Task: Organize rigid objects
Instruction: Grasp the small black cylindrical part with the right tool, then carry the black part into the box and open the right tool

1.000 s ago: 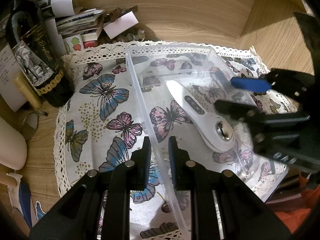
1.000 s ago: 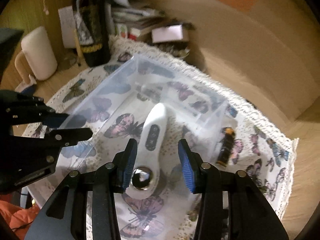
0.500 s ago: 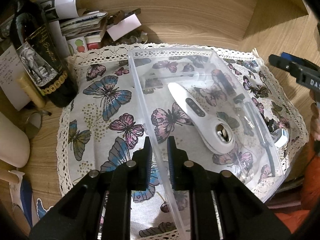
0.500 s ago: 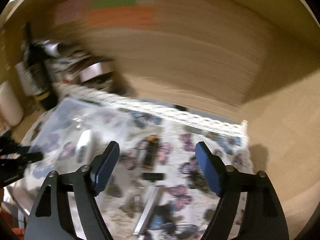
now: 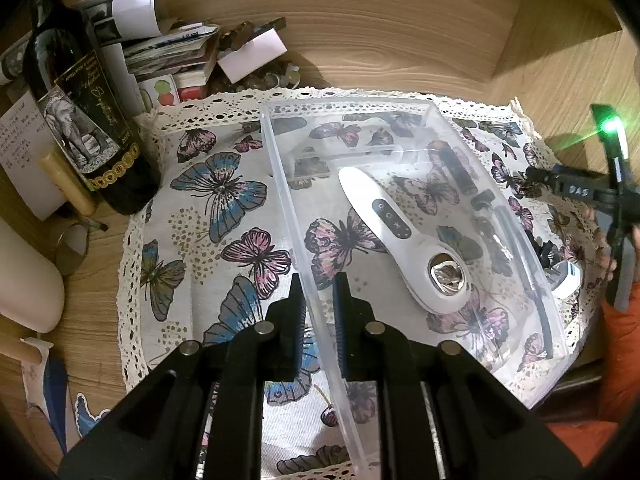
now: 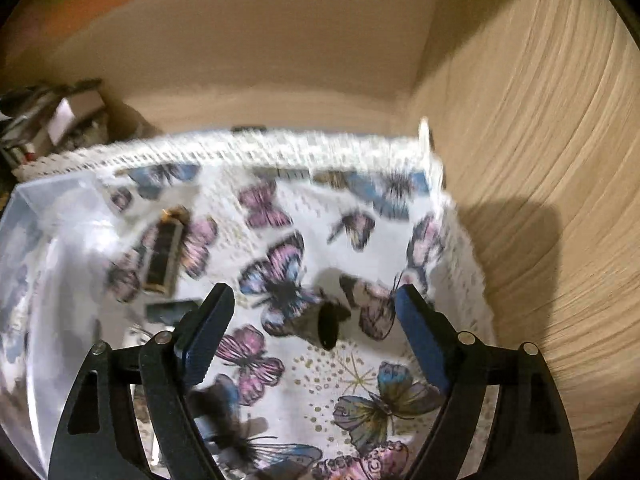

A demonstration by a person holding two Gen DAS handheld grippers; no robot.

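Observation:
My left gripper (image 5: pixel 318 300) is shut on the near wall of a clear plastic bin (image 5: pixel 288 200) standing on a butterfly-print cloth (image 5: pixel 224 200). A white handheld device (image 5: pixel 400 236) with a metal ball head lies inside the bin. My right gripper (image 6: pixel 312 320) is open and empty above the cloth (image 6: pixel 352 376) to the right of the bin (image 6: pixel 24 216), over a small dark cap-like object (image 6: pixel 328 326). A black and gold cylinder (image 6: pixel 162 252) lies on the cloth by the bin; it shows through the bin wall in the left wrist view (image 5: pixel 452 164).
A dark wine bottle (image 5: pixel 88 120) stands left of the cloth, with stacked papers and boxes (image 5: pixel 168 56) behind it. A white cylinder (image 5: pixel 24 276) sits far left. Wooden walls (image 6: pixel 540 160) close in the back and right. Small dark items (image 6: pixel 172 312) lie near the bin.
My right gripper left the device in the bin, opened wider, and swung right to above the cloth beside the bin. My left gripper kept its grip on the bin wall.

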